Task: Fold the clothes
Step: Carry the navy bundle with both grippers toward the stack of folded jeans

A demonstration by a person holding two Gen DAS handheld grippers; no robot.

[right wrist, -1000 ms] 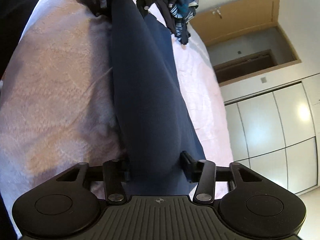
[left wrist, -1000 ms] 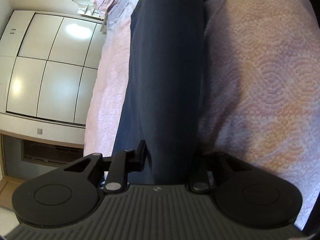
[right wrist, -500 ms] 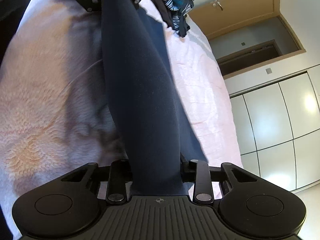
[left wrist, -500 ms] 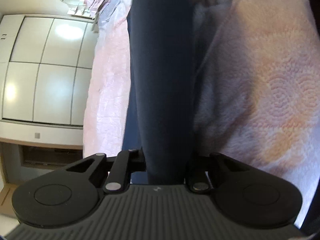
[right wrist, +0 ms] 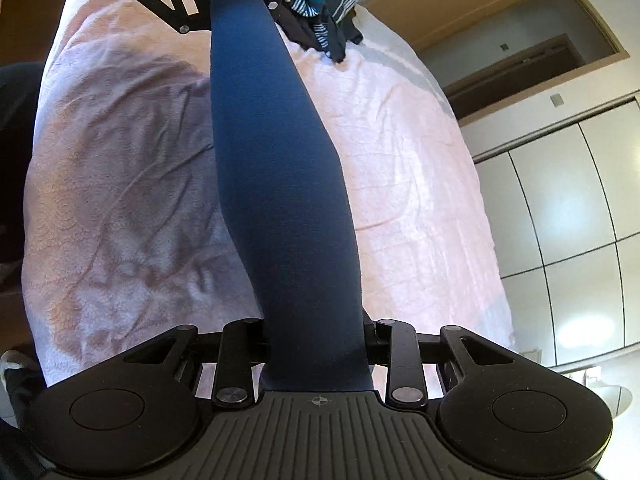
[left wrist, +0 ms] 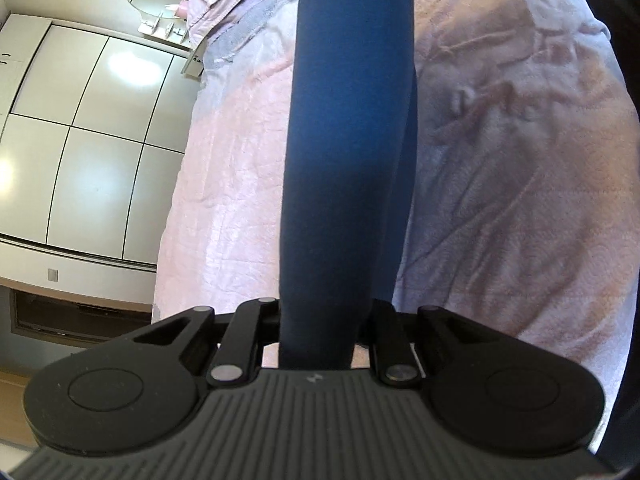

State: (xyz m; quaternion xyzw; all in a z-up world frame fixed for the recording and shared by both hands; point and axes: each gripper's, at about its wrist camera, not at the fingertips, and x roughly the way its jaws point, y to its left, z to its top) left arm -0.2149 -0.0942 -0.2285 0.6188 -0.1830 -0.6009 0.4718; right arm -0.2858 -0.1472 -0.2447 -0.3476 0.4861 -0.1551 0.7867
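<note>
Navy garment (left wrist: 344, 152) stretched lengthwise between both grippers' jaws, each clamped on one end

A bed with a pale pink quilted cover (left wrist: 240, 184) fills the room's middle. White glossy wardrobe doors (right wrist: 568, 216) reflect light; a wooden door frame (right wrist: 500, 4) stands beyond.

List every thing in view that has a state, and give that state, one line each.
left gripper: shut on the navy garment
right gripper: shut on the navy garment
navy garment: stretched in a band between the two grippers, above the bed
pink bedspread: spread on the bed, creased
pile of clothes: heaped, unfolded
wardrobe doors: closed
</note>
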